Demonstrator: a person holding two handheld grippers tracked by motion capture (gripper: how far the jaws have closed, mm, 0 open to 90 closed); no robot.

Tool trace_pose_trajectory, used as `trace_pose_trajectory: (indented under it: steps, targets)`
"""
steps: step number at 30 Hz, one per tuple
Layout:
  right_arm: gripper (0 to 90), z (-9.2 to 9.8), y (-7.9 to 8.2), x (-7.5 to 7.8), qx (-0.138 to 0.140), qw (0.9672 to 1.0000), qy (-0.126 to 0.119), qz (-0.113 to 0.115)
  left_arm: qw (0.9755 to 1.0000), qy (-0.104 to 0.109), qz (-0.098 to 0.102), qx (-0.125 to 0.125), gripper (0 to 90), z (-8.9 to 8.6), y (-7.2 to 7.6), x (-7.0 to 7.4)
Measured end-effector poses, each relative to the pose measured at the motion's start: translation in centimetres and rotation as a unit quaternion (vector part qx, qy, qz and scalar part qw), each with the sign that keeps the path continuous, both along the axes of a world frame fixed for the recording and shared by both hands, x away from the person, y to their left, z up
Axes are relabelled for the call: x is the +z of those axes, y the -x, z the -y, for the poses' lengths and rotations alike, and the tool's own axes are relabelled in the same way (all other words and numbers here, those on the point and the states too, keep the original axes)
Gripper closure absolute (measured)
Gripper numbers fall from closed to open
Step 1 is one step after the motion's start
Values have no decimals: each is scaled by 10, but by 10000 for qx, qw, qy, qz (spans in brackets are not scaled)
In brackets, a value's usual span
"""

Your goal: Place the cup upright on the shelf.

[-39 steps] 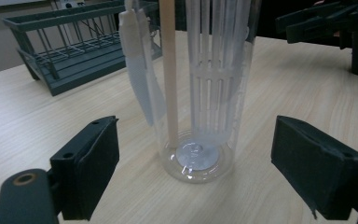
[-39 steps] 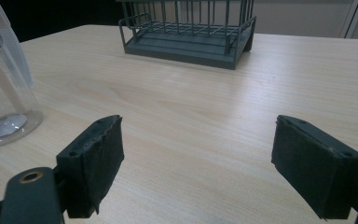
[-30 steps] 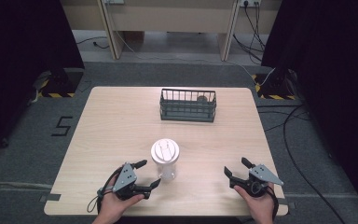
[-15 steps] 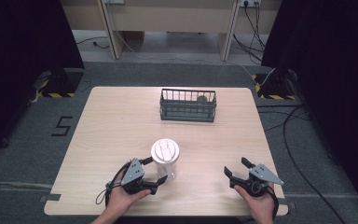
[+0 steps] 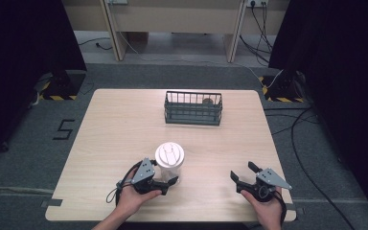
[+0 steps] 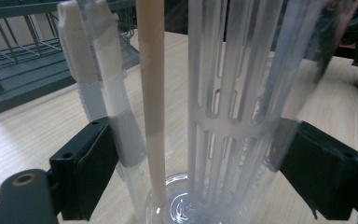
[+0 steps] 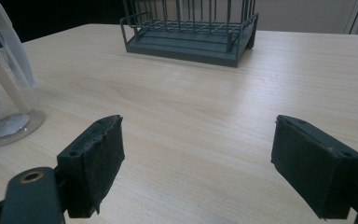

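Observation:
A clear plastic tumbler (image 5: pixel 169 163) with a white lid stands upright on the table's near half. In the left gripper view the tumbler (image 6: pixel 223 93) shows a white slotted insert, a beige strip and a white strap inside. My left gripper (image 5: pixel 165 173) is low at its base, open, one black jaw on each side of the tumbler wall, close to it or just touching. My right gripper (image 5: pixel 243 171) sits near the front right edge, open, with only bare wood between its pads (image 7: pixel 93 158).
A dark wire basket (image 5: pixel 193 109) stands at the table's far middle with a small brown thing (image 5: pixel 208 101) in it. The wooden table (image 5: pixel 115 129) is ringed by grey floor, with cables on the right.
My left gripper has slid right and forward until its jaws straddle the tumbler's base. The right gripper and the tumbler have stayed put.

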State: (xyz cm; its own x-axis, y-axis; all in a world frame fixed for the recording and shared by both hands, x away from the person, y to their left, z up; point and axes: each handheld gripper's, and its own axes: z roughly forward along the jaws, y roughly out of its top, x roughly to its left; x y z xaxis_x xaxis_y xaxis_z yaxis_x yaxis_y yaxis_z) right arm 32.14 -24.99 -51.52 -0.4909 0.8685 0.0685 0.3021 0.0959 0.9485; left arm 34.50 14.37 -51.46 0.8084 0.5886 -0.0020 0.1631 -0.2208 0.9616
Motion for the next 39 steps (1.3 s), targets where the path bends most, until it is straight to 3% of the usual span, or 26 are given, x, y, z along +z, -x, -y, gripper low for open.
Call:
trace_pose_trajectory:
  steps: [14, 17, 22, 32, 39]
  targets:
    - [177, 0, -1, 0, 27, 10000, 30, -18, 9999, 133, -39, -34, 172, 0, -3, -1]
    - [176, 0, -1, 0, 29, 10000, 31, -21, 9994, 317, -145, -13, 172, -1, -5, -2]
    - [177, 0, -1, 0, 26, 10000, 4, -45, 9999, 152, -35, -19, 173, -1, -5, -1]
    - [176, 0, -1, 0, 32, 10000, -20, -68, 9996, 248, -97, 46, 176, -1, -5, -1]
    - [176, 1, -1, 0, 26, 10000, -31, -66, 9996, 262, -9, 105, 176, -1, -8, 6]
